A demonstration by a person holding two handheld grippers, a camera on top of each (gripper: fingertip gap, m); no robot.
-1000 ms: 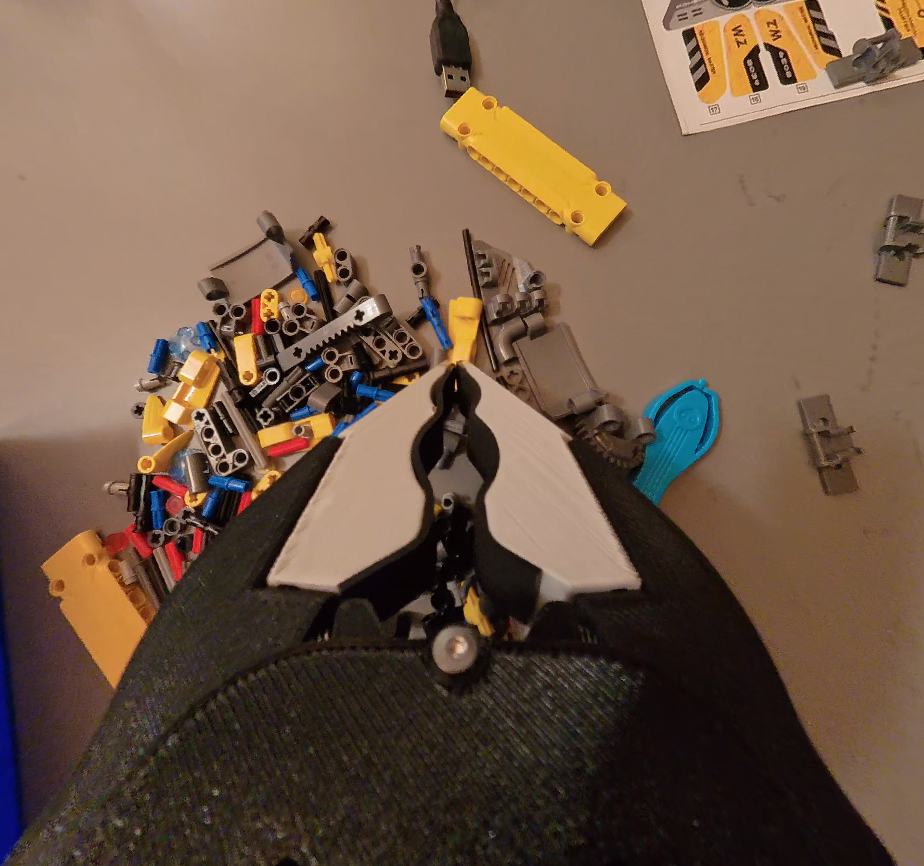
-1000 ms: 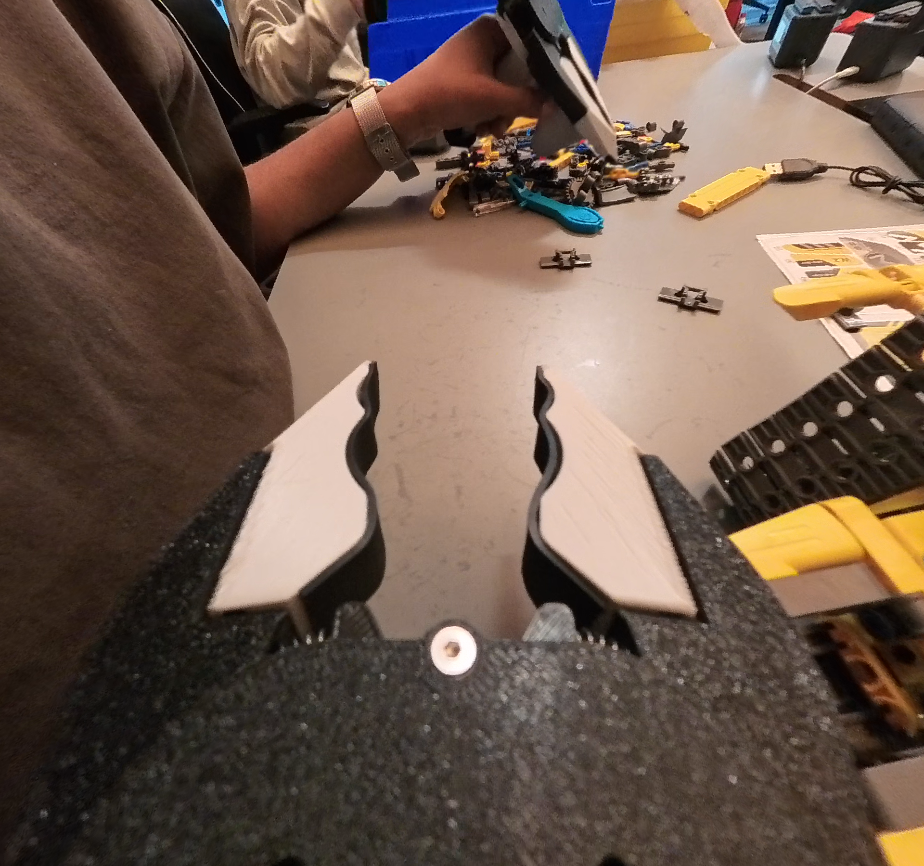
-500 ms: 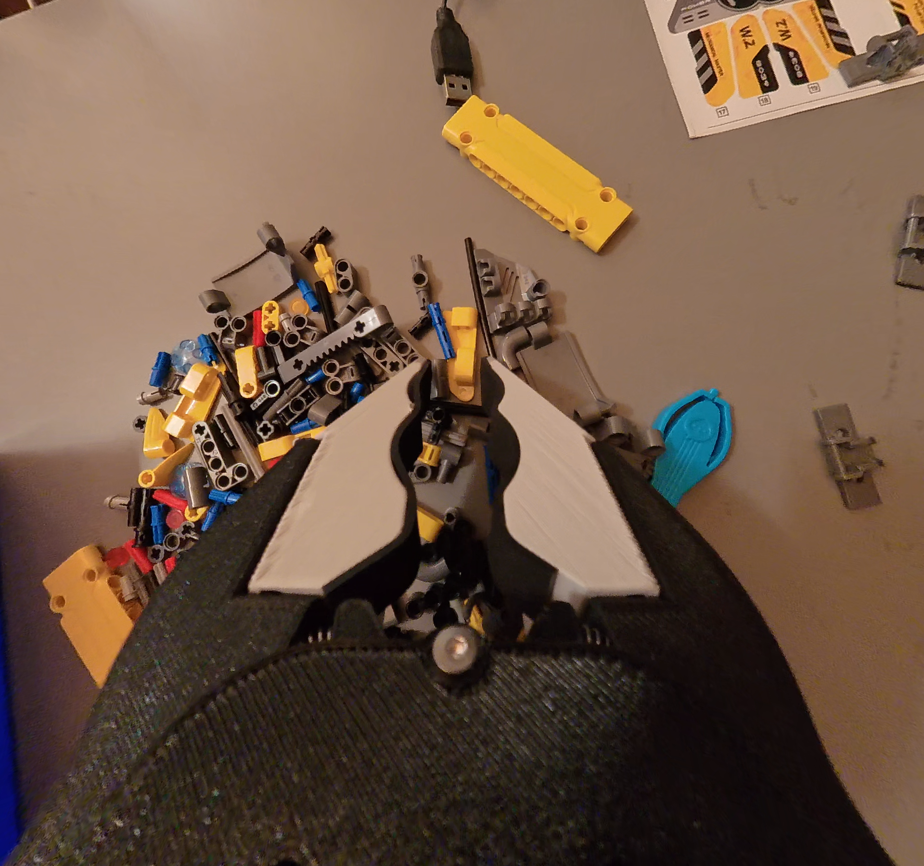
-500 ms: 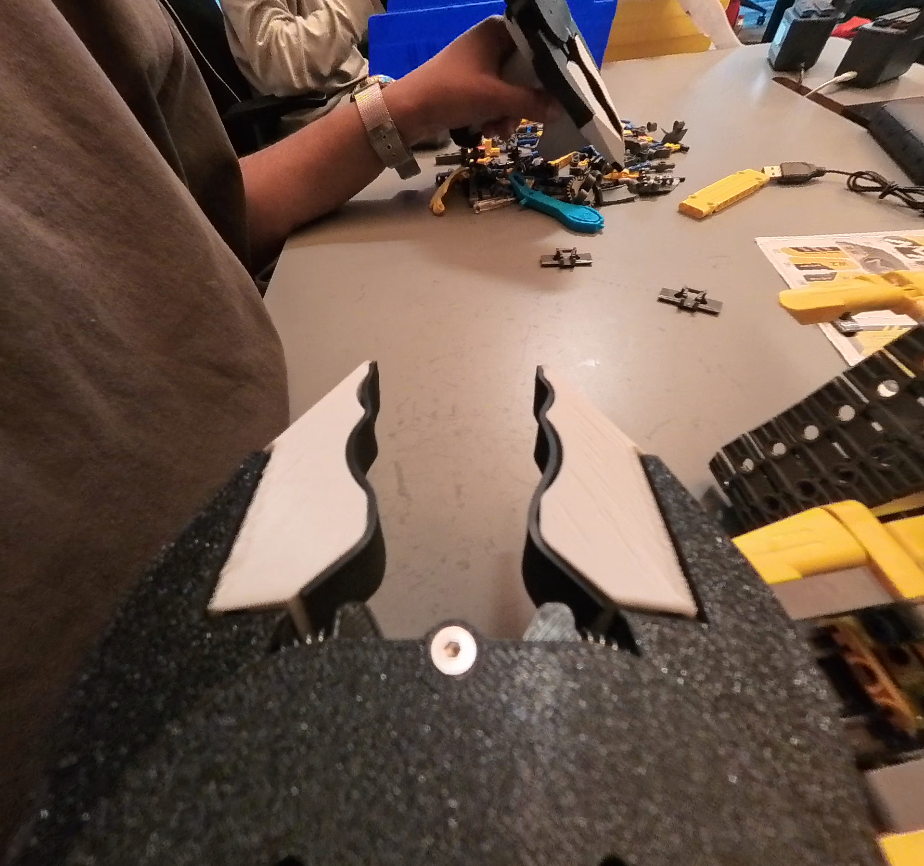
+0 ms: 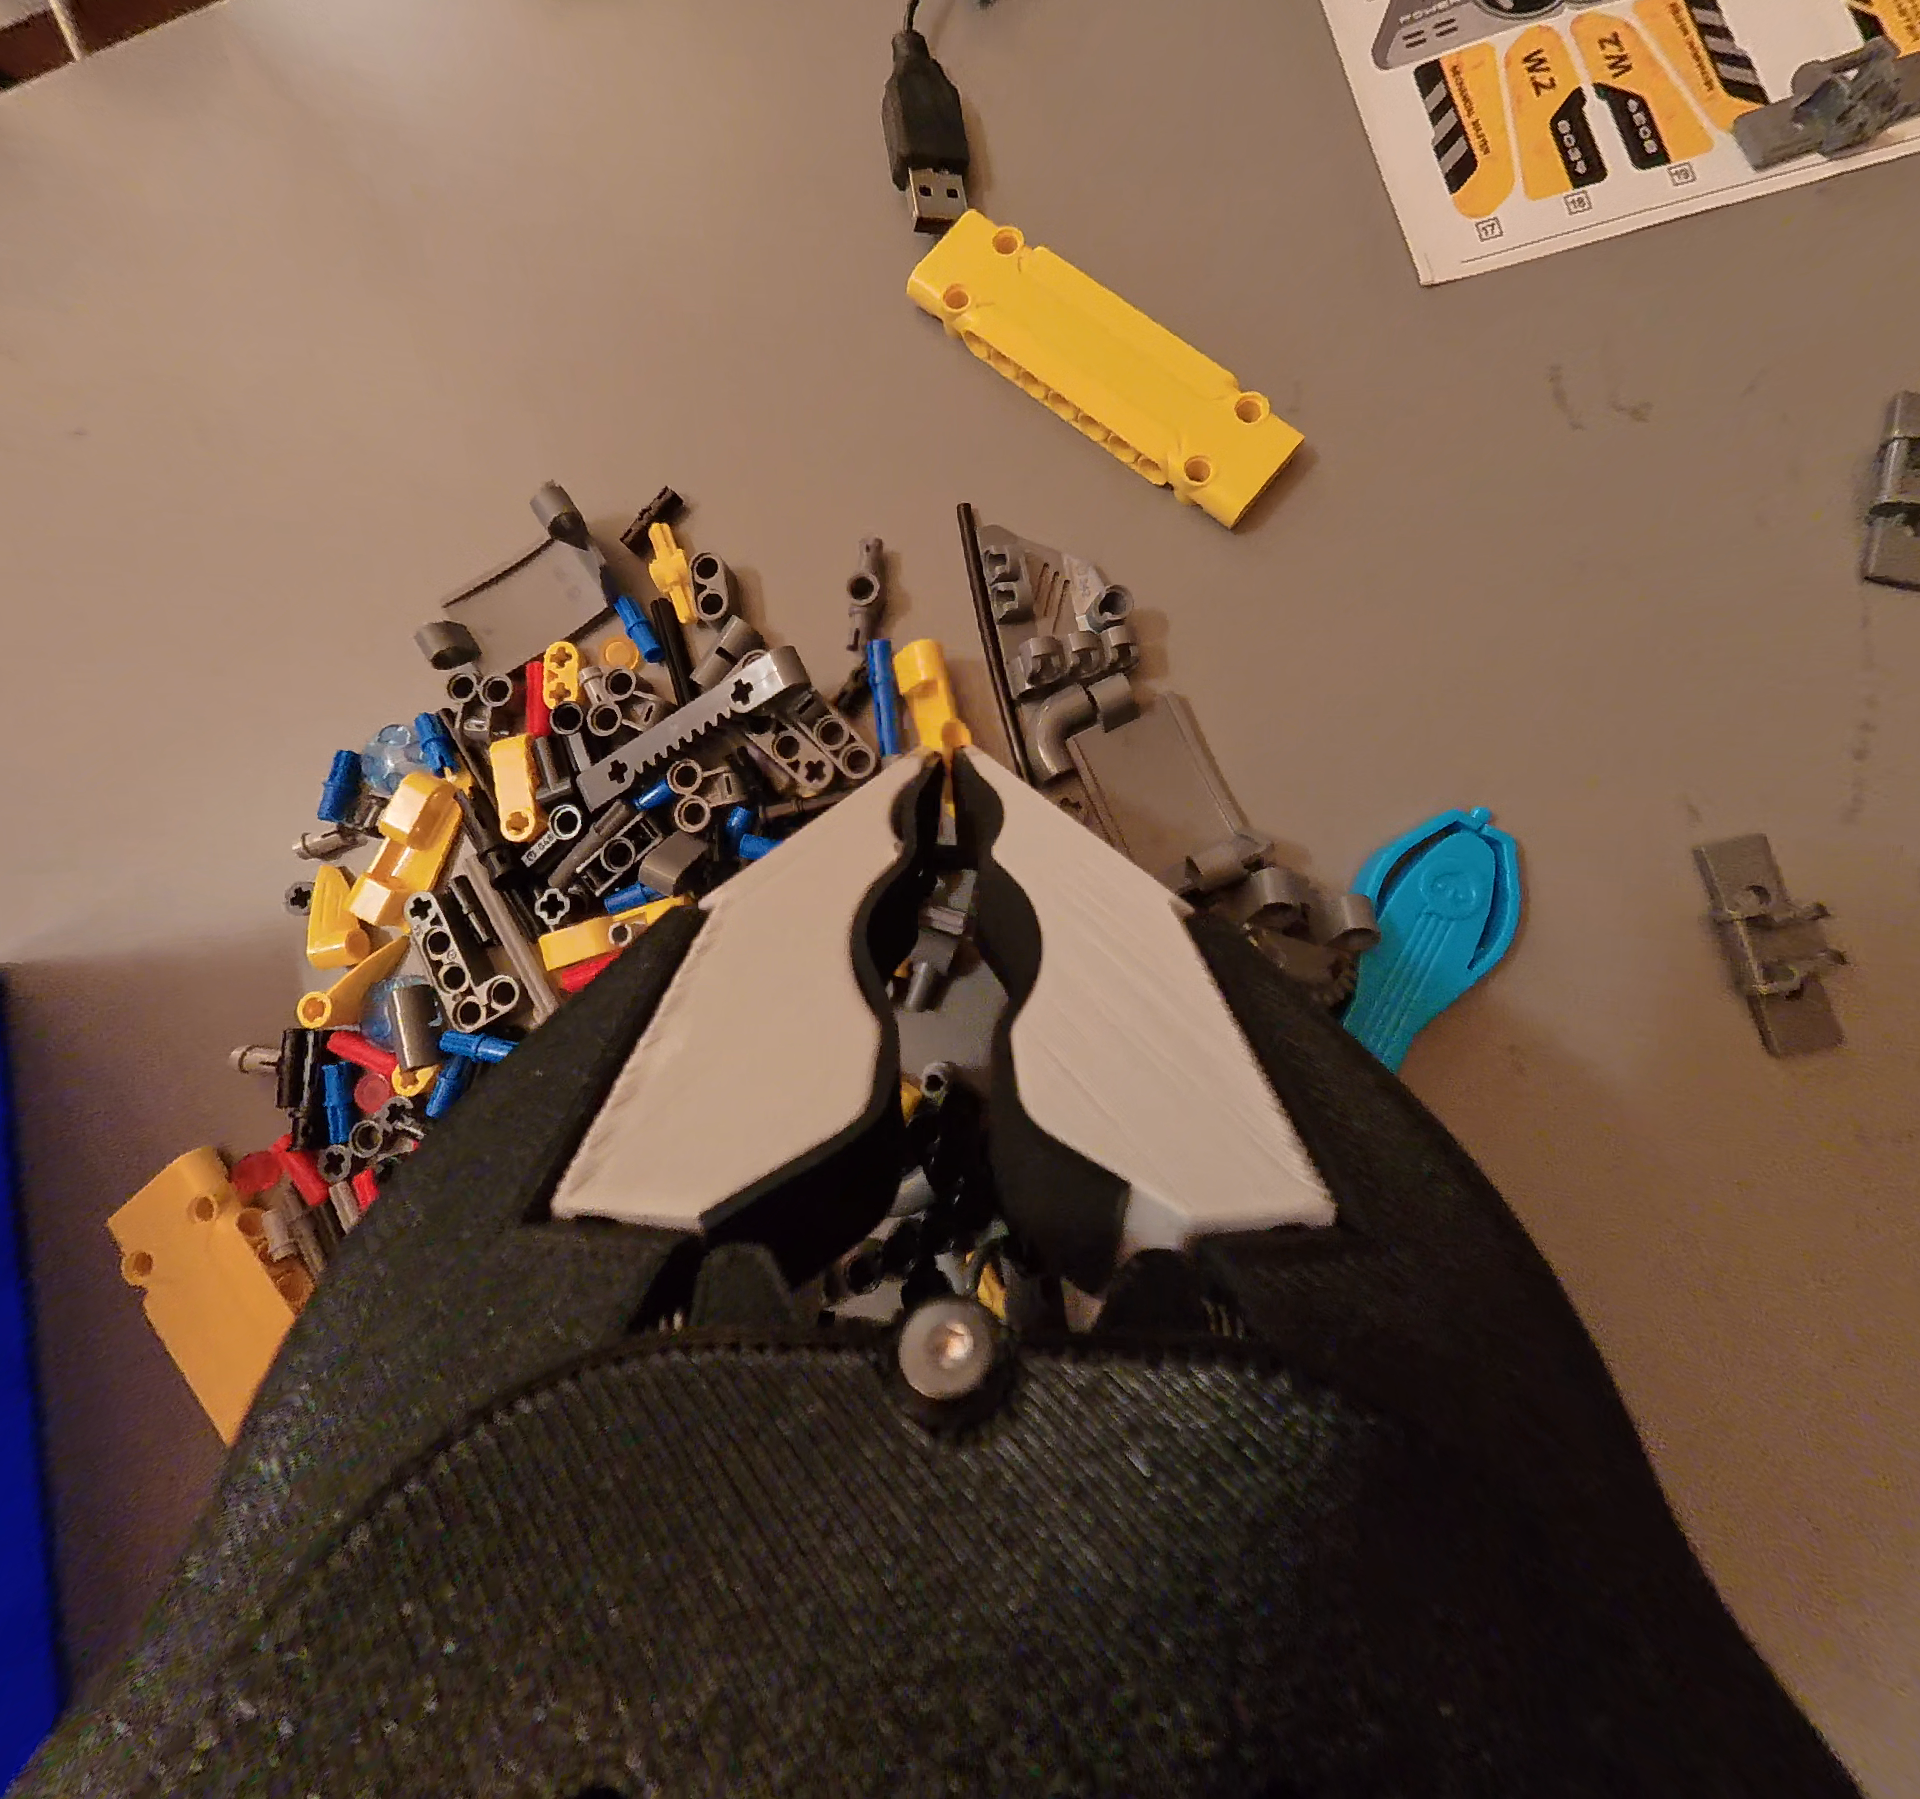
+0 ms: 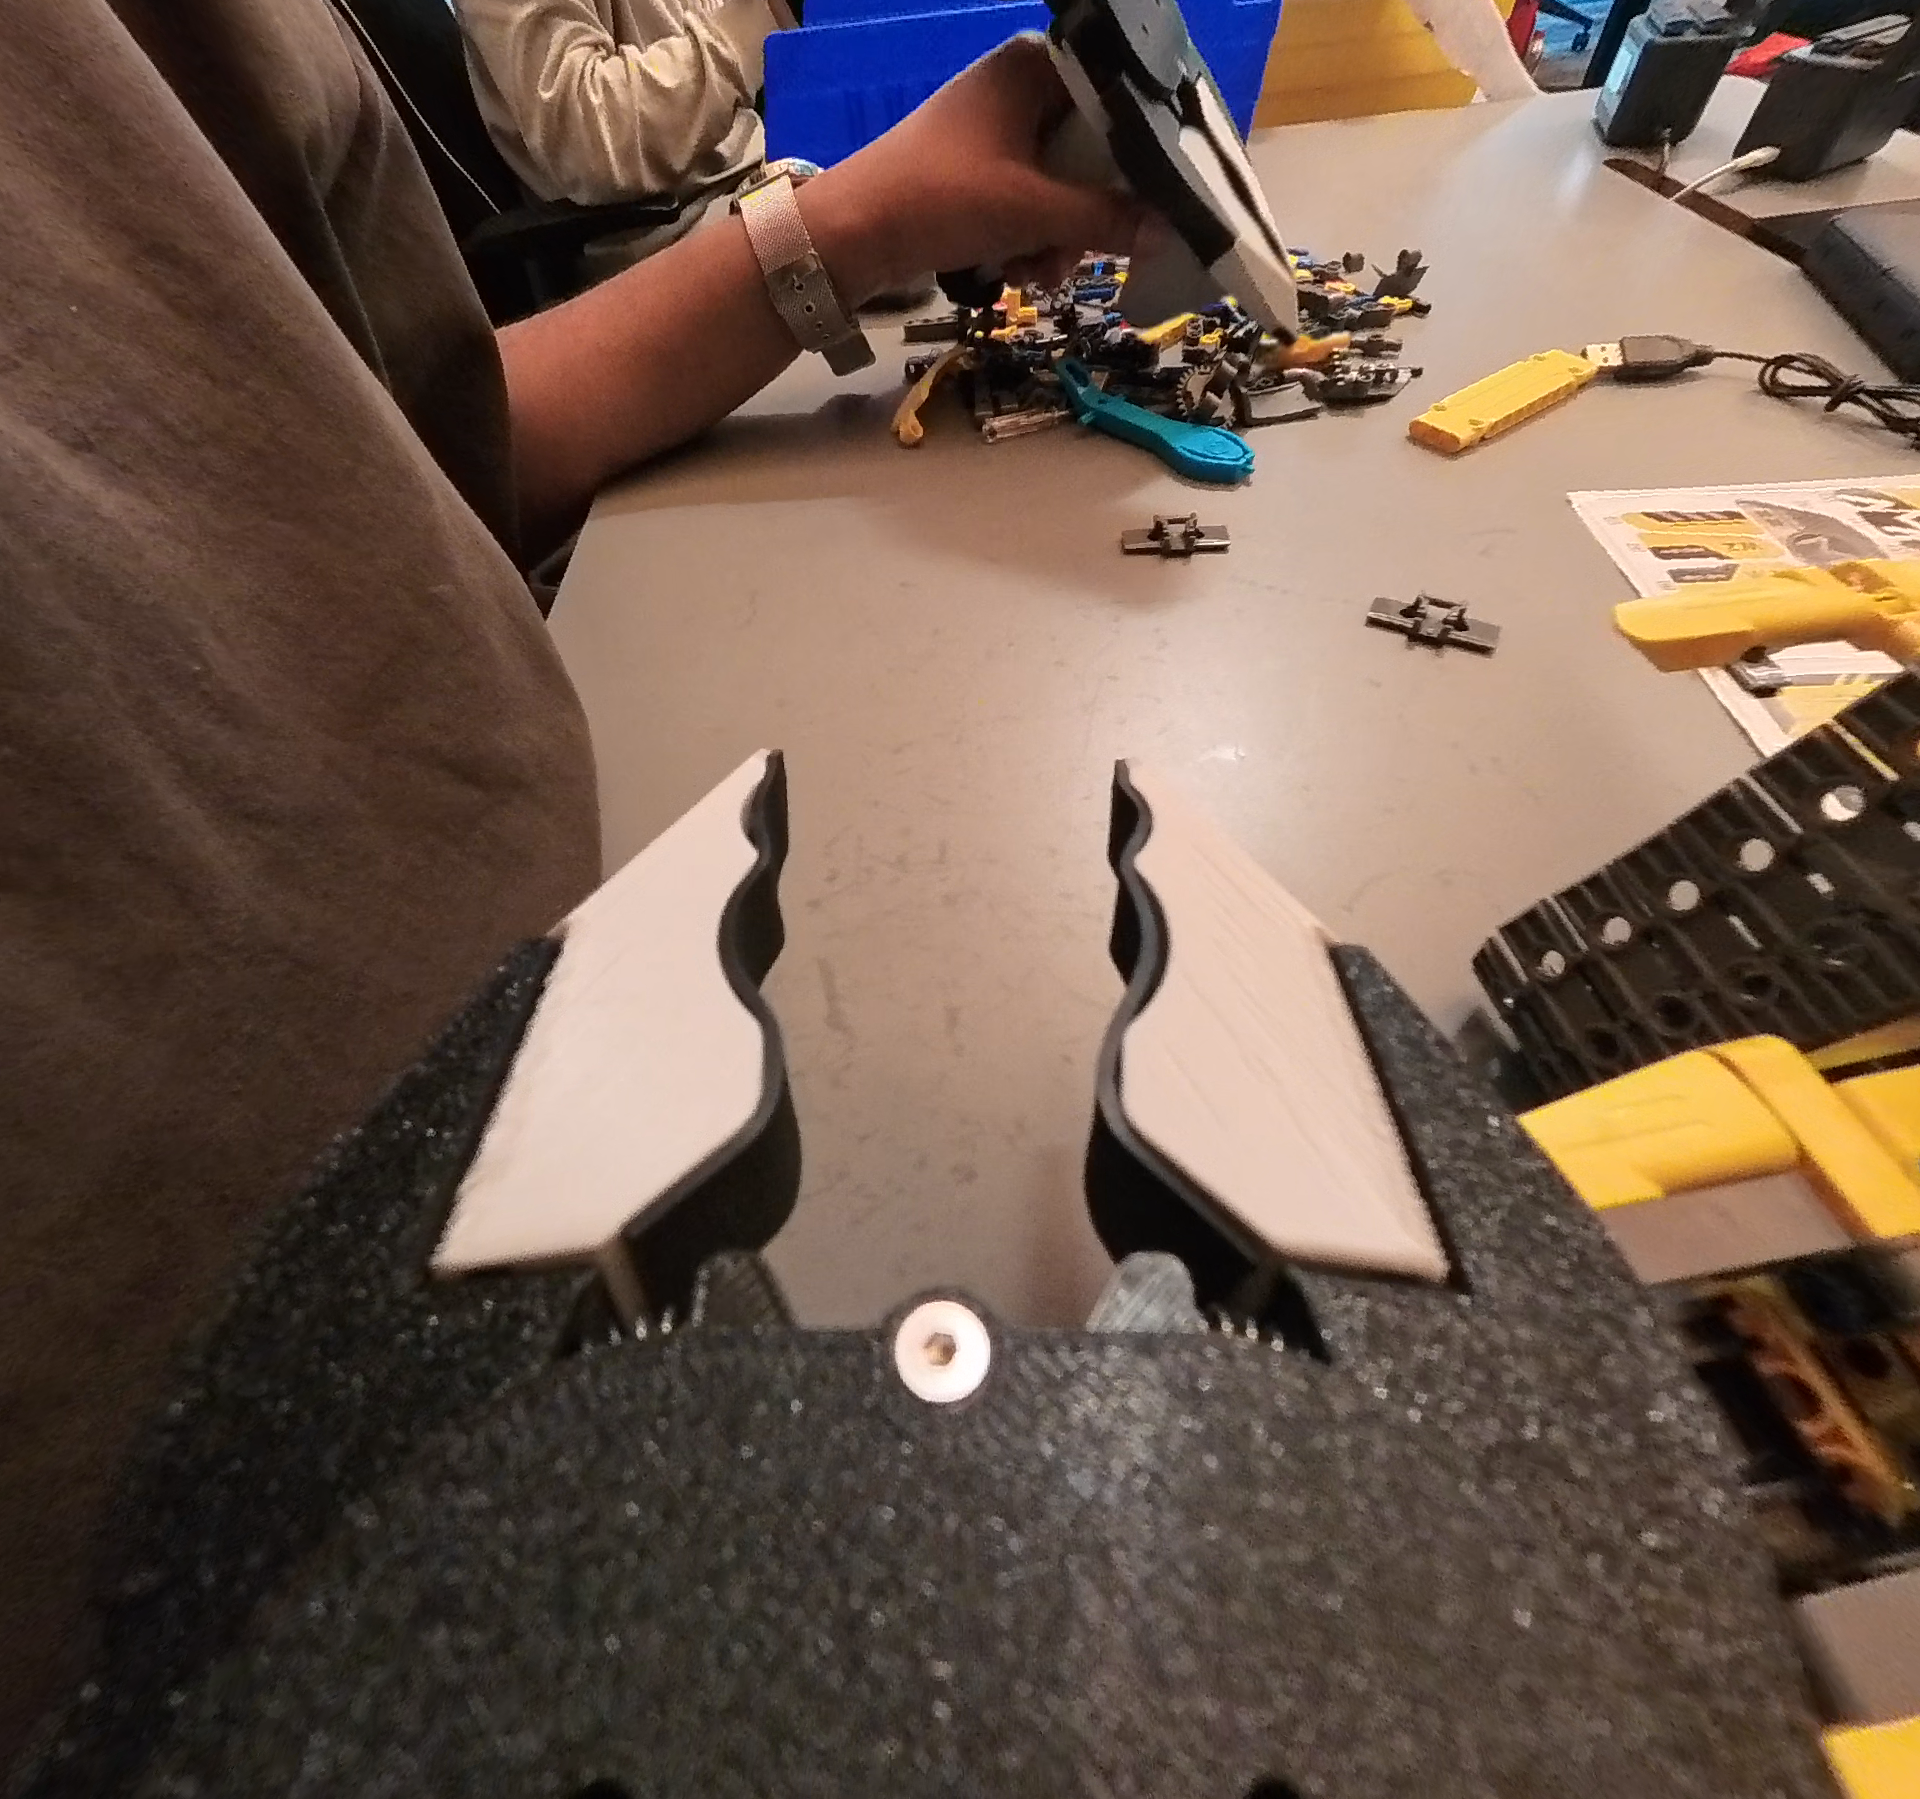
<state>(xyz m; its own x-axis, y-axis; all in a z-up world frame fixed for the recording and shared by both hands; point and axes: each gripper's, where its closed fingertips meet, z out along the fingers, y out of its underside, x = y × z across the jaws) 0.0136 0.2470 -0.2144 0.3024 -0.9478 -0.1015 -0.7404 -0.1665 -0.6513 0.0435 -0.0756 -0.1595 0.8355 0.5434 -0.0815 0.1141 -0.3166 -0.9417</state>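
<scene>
Reclosed, left tool (image 5: 948,762) pinches yellow piece (image 5: 928,689) amid brick pile (image 5: 582,814); right tool (image 6: 948,793) gapes wide.

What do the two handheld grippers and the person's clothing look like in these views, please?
Both the left gripper and the right gripper have a rough black speckled body with one silver screw in the middle. Their jaws are flat light-grey wedges edged inside with wavy black pads. The person wears a brown short-sleeved shirt and a beige mesh watch strap.
</scene>
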